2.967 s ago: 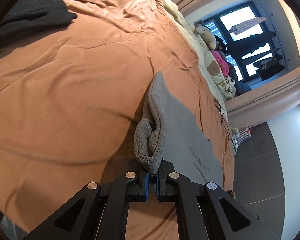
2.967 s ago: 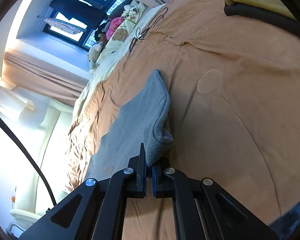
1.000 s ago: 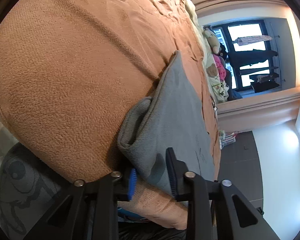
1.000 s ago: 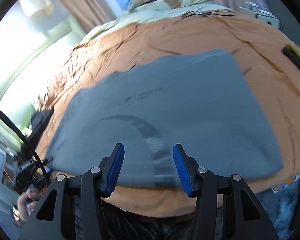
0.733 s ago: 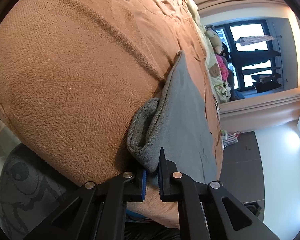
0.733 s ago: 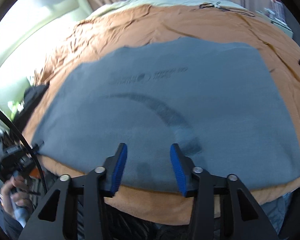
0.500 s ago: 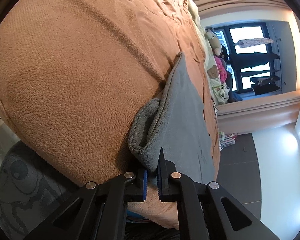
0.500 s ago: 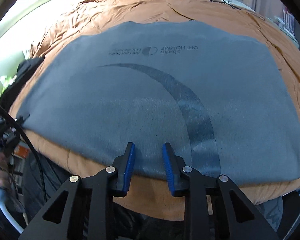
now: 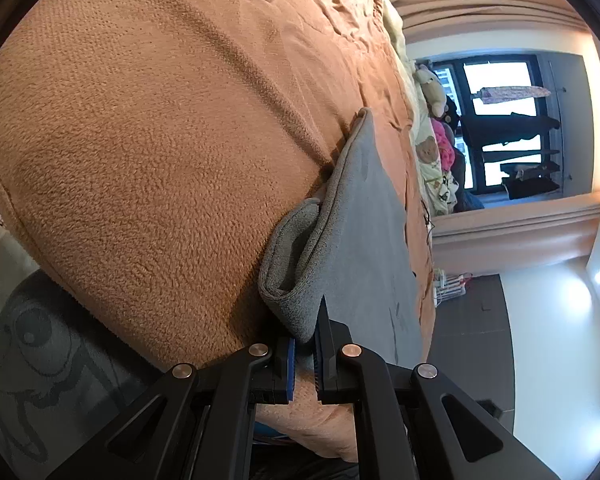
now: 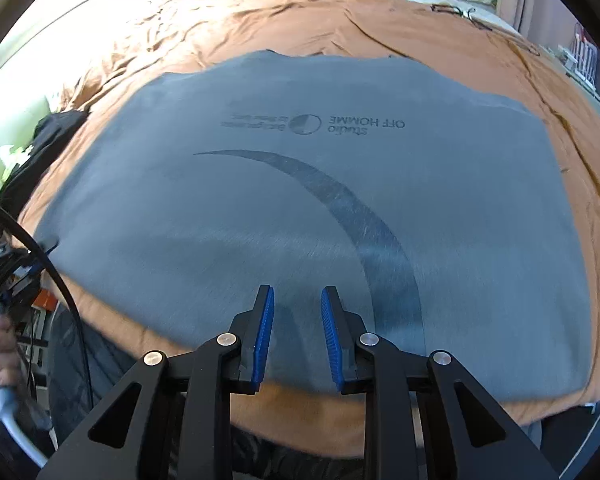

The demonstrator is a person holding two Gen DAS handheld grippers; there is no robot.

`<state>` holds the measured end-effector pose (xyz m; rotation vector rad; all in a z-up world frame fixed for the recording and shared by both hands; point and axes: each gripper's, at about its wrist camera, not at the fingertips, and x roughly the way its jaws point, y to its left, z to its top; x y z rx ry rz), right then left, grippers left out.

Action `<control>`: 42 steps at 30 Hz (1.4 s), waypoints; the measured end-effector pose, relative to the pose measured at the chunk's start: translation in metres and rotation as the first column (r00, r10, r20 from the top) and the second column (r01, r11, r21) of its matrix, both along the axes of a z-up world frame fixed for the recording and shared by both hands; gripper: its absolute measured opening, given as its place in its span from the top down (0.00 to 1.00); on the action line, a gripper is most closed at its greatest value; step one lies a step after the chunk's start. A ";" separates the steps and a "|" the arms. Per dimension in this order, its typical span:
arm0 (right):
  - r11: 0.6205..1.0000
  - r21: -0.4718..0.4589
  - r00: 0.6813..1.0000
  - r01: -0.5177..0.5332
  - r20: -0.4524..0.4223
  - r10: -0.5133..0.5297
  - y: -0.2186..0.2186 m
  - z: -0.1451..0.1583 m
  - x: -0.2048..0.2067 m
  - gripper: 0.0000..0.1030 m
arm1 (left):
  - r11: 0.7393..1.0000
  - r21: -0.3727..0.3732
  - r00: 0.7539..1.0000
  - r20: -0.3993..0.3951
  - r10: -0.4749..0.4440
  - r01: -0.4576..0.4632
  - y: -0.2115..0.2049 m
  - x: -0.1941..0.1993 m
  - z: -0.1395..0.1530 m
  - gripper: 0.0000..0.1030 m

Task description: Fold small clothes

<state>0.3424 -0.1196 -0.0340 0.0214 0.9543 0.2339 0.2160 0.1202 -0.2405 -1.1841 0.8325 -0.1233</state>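
Note:
A grey T-shirt [image 10: 300, 200] with dark print lies spread flat on the orange blanket [image 10: 300, 20], its hem near the bed's front edge. My right gripper [image 10: 296, 336] is open and empty, hovering just above the shirt's near edge at the middle. In the left wrist view my left gripper [image 9: 305, 350] is shut on the shirt's [image 9: 364, 240] near left corner, where the cloth bunches into a fold. The gripper sits at the bed's edge over the blanket [image 9: 160, 140].
A dark garment [image 10: 36, 152] lies on the blanket at the left. Stuffed toys [image 9: 432, 148] and pillows sit at the bed's far end by the window. A cable [image 10: 456, 12] lies on the far blanket. A patterned rug [image 9: 32, 360] shows below the bed's edge.
My left gripper opened, then shut again on the shirt's corner. My right gripper let go, swung round to the shirt's near edge, narrowed its jaws, then widened them a little.

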 end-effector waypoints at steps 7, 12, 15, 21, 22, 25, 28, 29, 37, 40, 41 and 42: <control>0.999 0.037 1.000 0.026 -0.015 -0.026 0.000 -0.006 0.040 0.79 | 1.000 -0.015 1.000 -0.012 0.013 -0.013 -0.001 -0.002 -0.002 0.93; 0.999 0.038 1.000 0.024 -0.001 -0.024 0.007 0.002 0.068 0.79 | 1.000 -0.004 0.999 -0.031 0.019 -0.019 -0.002 0.000 0.002 0.93; 0.998 0.056 0.999 0.039 -0.024 -0.037 0.010 -0.001 0.092 0.79 | 1.000 0.002 0.999 -0.038 0.025 -0.025 -0.004 0.001 0.005 0.93; 0.997 0.060 0.998 0.052 -0.040 -0.050 0.020 -0.002 0.137 0.79 | 0.999 0.002 0.998 -0.058 0.032 -0.032 -0.006 0.004 0.006 0.93; 0.997 0.055 0.998 0.049 -0.037 -0.047 0.023 -0.002 0.147 0.79 | 0.999 0.004 0.998 -0.060 0.034 -0.034 -0.006 0.005 0.006 0.93; 0.998 0.043 0.999 0.044 -0.032 -0.043 0.028 -0.001 0.169 0.79 | 0.999 0.012 0.997 -0.068 0.045 -0.045 -0.008 0.007 0.007 0.93; 0.999 0.029 0.999 0.046 -0.024 -0.045 0.031 0.000 0.189 0.79 | 0.998 0.025 0.996 -0.074 0.054 -0.052 -0.010 0.008 0.008 0.93; 0.999 0.020 0.999 0.045 -0.021 -0.045 0.032 0.000 0.196 0.79 | 0.998 0.029 0.996 -0.075 0.055 -0.053 -0.012 0.009 0.010 0.93; 0.999 -0.010 0.999 0.048 -0.009 -0.048 0.044 -0.007 0.236 0.79 | 0.998 0.010 0.995 -0.069 0.069 -0.068 -0.012 0.010 0.005 0.93; 0.999 -0.015 0.999 0.047 -0.003 -0.047 0.045 -0.005 0.243 0.79 | 0.998 0.007 0.996 -0.065 0.067 -0.066 -0.011 0.010 0.004 0.93; 0.999 -0.021 0.999 0.046 -0.004 -0.046 0.047 -0.004 0.242 0.79 | 0.998 0.003 0.996 -0.065 0.066 -0.066 -0.010 0.009 0.004 0.93; 0.999 -0.023 0.999 0.045 -0.004 -0.045 0.047 -0.002 0.241 0.79 | 0.998 -0.001 0.996 -0.063 0.064 -0.065 -0.009 0.008 0.003 0.93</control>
